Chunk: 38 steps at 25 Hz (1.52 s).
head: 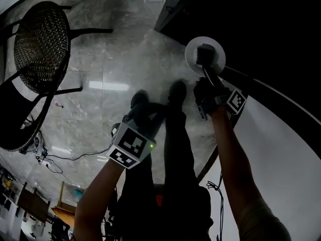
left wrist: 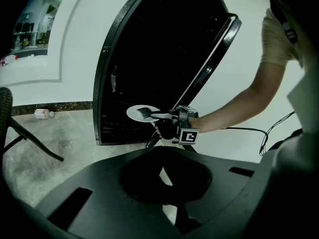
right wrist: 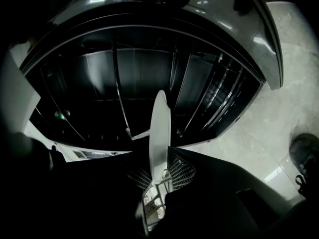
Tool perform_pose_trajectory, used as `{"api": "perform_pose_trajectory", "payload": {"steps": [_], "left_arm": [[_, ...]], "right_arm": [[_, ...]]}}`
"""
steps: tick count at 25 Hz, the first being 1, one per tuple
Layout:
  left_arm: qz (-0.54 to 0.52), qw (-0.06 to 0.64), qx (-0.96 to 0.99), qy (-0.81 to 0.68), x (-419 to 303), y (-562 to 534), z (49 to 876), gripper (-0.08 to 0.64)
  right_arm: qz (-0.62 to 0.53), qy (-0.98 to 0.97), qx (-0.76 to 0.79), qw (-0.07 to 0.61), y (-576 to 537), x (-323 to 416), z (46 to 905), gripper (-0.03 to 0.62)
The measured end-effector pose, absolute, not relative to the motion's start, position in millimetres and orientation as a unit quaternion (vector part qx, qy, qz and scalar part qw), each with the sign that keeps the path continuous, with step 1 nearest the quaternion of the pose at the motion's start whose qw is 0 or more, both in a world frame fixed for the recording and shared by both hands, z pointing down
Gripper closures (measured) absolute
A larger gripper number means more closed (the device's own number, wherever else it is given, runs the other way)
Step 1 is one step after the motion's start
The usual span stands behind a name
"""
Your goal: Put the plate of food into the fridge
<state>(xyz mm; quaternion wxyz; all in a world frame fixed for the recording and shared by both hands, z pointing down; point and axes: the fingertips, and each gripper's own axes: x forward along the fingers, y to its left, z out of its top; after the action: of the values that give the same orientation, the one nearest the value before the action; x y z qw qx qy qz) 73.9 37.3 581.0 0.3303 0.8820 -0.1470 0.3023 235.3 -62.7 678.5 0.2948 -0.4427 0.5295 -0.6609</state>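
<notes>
Plate (head: 192,54): white and round, clamped by its rim in the right gripper (head: 205,56). It is held in the air in front of the open fridge (left wrist: 149,59), outside the cabinet and above the marble floor (head: 115,59). In the right gripper view the plate shows edge-on and upright between the two mesh-faced pads (right wrist: 182,171), which press against its opposite faces. In the left gripper view the plate sits level, at the height of the lower part of the dark fridge opening. One finger lies across the top face of the plate. No food can be made out on it in any view.

Fridge: the interior is dark, with wire shelves (right wrist: 117,91) visible. The door (left wrist: 212,59) stands open on the side of the arm holding the plate.

Left gripper (left wrist: 162,169): held low and back from the fridge, well apart from the plate. Its fingers are drawn together with nothing between them, and only a thin sliver of floor shows behind them. Its marker cube (head: 131,147) faces up toward the head camera.

Surroundings: a woven-seat chair (head: 40,49) stands on the floor to the person's left. The person's shoes (head: 176,91) point toward the fridge.
</notes>
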Motion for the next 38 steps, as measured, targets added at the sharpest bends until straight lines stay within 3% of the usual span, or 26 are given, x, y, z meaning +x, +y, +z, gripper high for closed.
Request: {"api": "perform_pose_trajectory", "payload": {"steps": [38], "left_arm": [[0.303, 0.326, 0.886, -0.132, 88, 33, 624, 0.549]], "right_arm": [[-0.646, 0.485, -0.506, 0.303, -89, 266, 750, 0.537]]}}
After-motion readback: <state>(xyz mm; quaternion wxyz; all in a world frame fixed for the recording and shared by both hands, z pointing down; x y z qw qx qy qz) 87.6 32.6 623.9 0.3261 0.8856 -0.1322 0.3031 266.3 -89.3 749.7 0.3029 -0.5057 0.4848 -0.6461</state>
